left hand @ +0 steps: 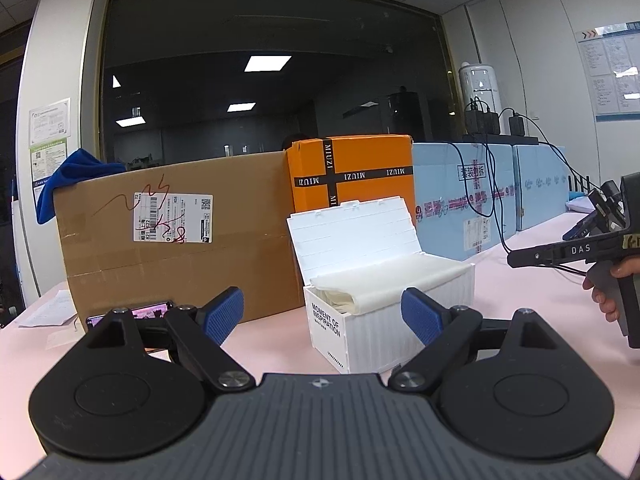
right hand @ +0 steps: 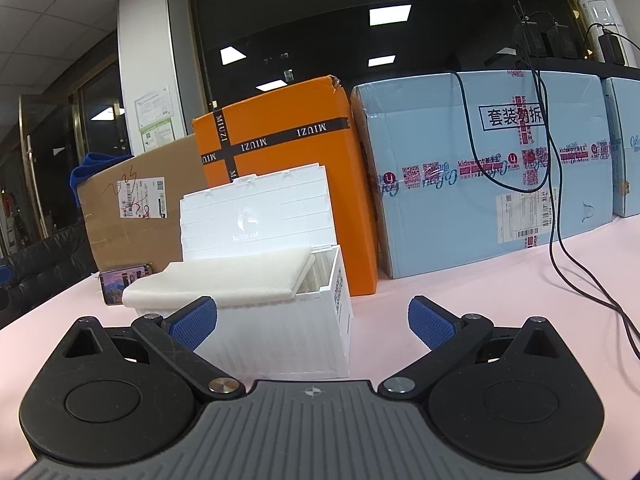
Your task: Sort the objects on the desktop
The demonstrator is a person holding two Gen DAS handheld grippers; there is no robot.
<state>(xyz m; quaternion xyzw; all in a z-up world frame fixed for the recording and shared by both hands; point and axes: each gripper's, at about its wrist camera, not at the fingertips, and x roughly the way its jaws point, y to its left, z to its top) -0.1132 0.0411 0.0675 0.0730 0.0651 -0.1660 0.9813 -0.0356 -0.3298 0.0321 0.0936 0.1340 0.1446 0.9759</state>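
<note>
Pink table (right hand: pixel 460 312) backed by cardboard boxes (right hand: pixel 148 200).

An office room with a pale pink counter (left hand: pixel 520 280) in the foreground. Along its far edge stands a row of boxes: a brown cardboard carton (left hand: pixel 176 236) with a blue cloth (left hand: pixel 76 180) draped over its left corner, an orange box (left hand: pixel 352 172) banded in black tape, and two light blue cartons (right hand: pixel 480 168). Black cables (right hand: pixel 556 200) hang down the blue cartons onto the counter. Behind the boxes a large dark window (left hand: pixel 264 80) reflects rectangular ceiling lights. A white pillar (left hand: pixel 56 100) on the left carries posted notices. A white cylindrical appliance (left hand: pixel 480 84) stands in the right corner, and a notice board (left hand: pixel 610 76) hangs on the white right wall. The ceiling is white tiles.
</note>
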